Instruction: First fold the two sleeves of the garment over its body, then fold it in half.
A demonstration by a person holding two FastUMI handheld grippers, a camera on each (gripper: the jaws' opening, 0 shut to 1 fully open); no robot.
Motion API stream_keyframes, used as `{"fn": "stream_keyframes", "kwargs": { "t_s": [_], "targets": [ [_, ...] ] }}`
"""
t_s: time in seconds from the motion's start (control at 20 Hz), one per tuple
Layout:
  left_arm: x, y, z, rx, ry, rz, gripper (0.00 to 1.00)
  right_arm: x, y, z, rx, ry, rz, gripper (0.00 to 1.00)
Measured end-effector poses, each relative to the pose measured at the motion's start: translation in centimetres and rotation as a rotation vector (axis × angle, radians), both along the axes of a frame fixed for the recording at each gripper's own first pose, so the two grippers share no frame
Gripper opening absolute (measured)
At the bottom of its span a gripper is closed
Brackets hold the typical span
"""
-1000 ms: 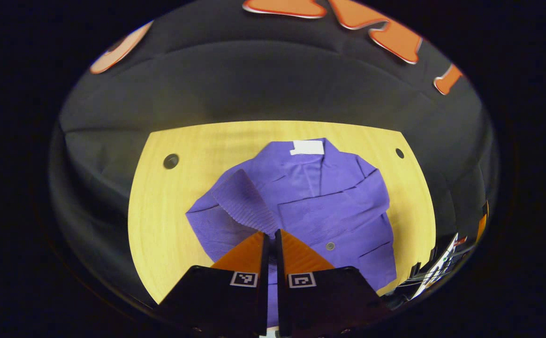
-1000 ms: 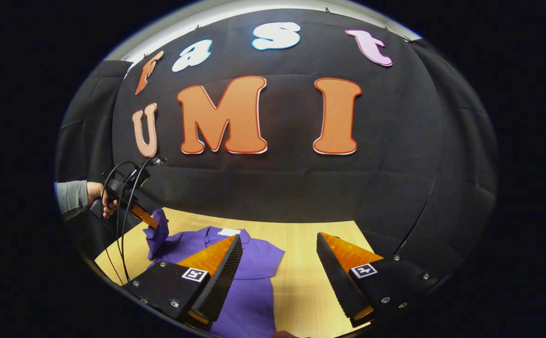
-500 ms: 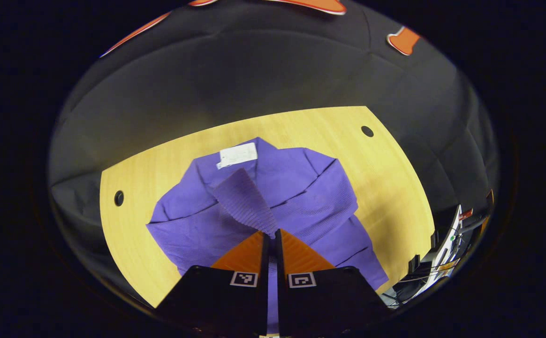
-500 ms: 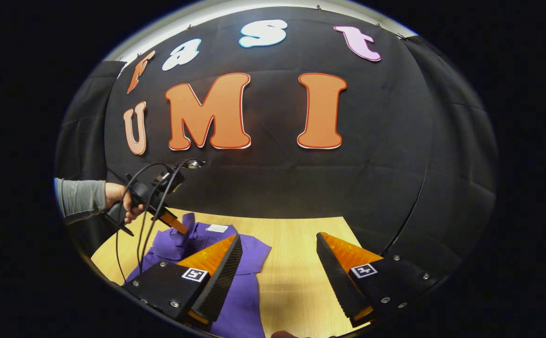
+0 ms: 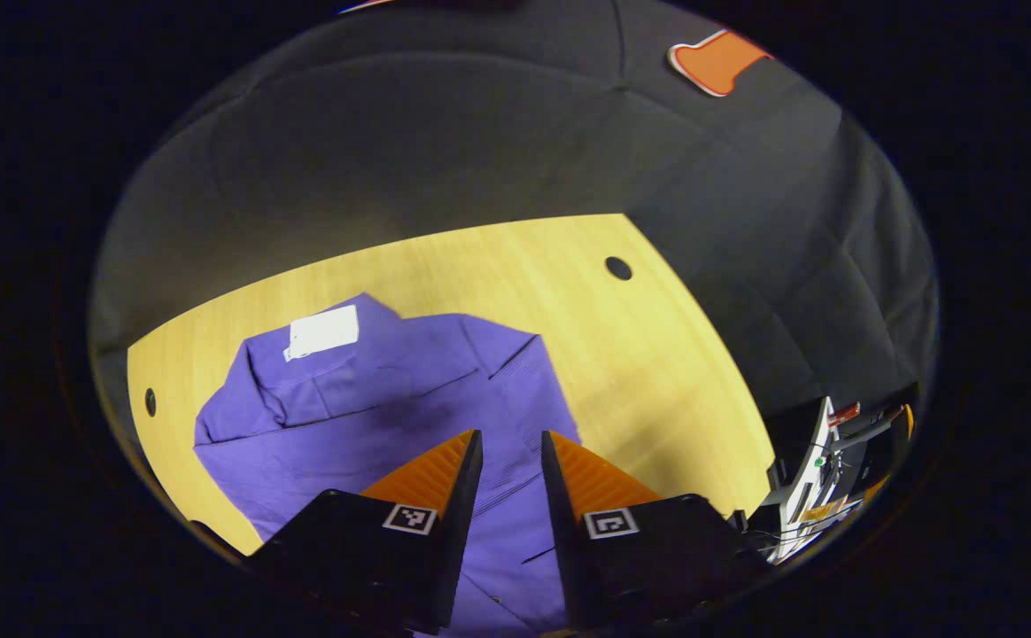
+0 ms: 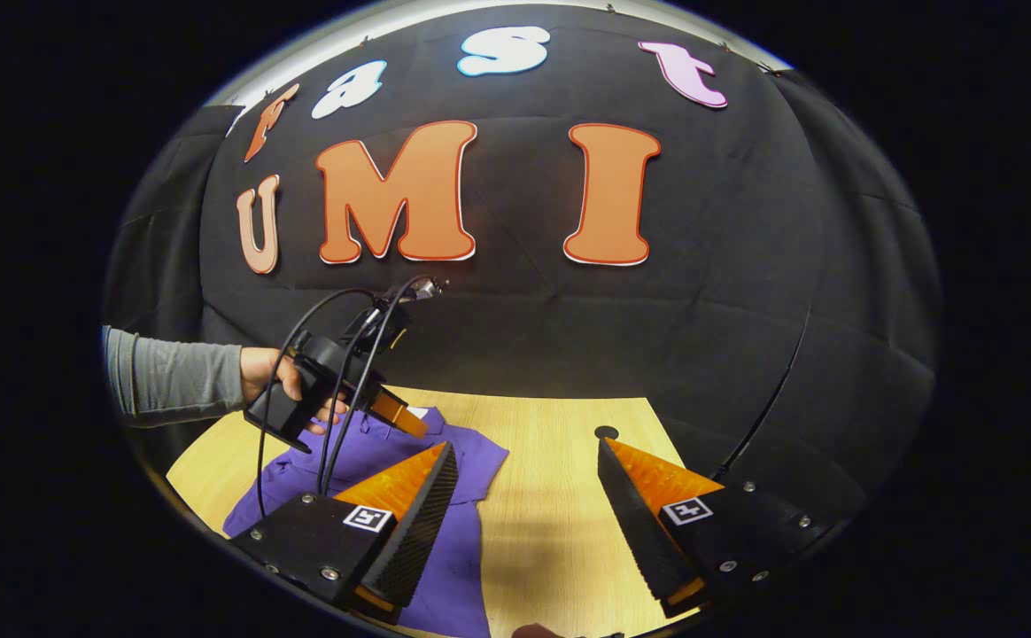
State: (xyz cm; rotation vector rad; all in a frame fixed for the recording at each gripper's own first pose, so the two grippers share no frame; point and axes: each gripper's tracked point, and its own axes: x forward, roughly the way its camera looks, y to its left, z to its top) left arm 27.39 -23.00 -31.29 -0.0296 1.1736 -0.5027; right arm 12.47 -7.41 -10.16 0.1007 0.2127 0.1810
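A purple knit garment (image 5: 391, 416) with a white neck label (image 5: 324, 330) lies flat on the wooden table (image 5: 657, 354), both sleeves laid over its body. My left gripper (image 5: 512, 443) hovers above its middle, open, nothing between the fingers. In the right gripper view the garment (image 6: 453, 470) lies at the lower left, and the left gripper (image 6: 396, 415) hangs over it, held by a hand (image 6: 272, 381) in a grey sleeve. My right gripper (image 6: 524, 461) stands wide open above the bare table (image 6: 551, 523), to the right of the garment.
Small round holes (image 5: 618, 267) mark the tabletop's corners. Beyond the table's right edge stands some equipment with cables (image 5: 825, 478). A black cable (image 6: 338, 372) trails from the left gripper down toward the table's near edge.
My left gripper carried the sleeve across the garment's body, opened and let it go; the sleeve now lies flat. The right gripper stayed open and hardly moved.
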Motion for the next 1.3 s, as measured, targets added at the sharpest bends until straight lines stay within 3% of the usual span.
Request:
{"fn": "stream_keyframes", "kwargs": {
  "t_s": [0.05,0.1,0.15,0.25,0.85,1.1,1.3],
  "targets": [
    [0.1,-0.4,0.3,-0.007,-0.019,-0.009,0.53,-0.1,0.2,-0.1,0.0,0.0,0.003,0.95],
    [-0.5,0.3,1.1,-0.006,-0.047,-0.017,0.68,-0.1,0.3,0.0,0.0,-0.001,0.001,0.95],
    [-0.4,0.9,1.8,0.005,-0.084,-0.022,0.74,0.0,0.3,0.0,0.003,-0.005,0.002,0.95],
    [-0.6,2.7,3.4,0.041,-0.16,-0.013,0.96,0.2,0.6,0.1,0.008,-0.009,0.002,0.95],
    [-5.8,12.3,12.3,0.085,-0.449,0.225,0.98,0.3,5.0,0.9,0.003,-0.041,0.027,0.95],
    [-7.8,16.5,15.6,0.092,-0.624,0.337,0.99,0.3,6.0,2.4,0.012,-0.119,0.014,0.95],
    [-9.4,20.8,18.6,0.179,-0.767,0.425,0.98,0.3,6.8,3.0,0.012,-0.162,0.018,0.95]
  ]
}}
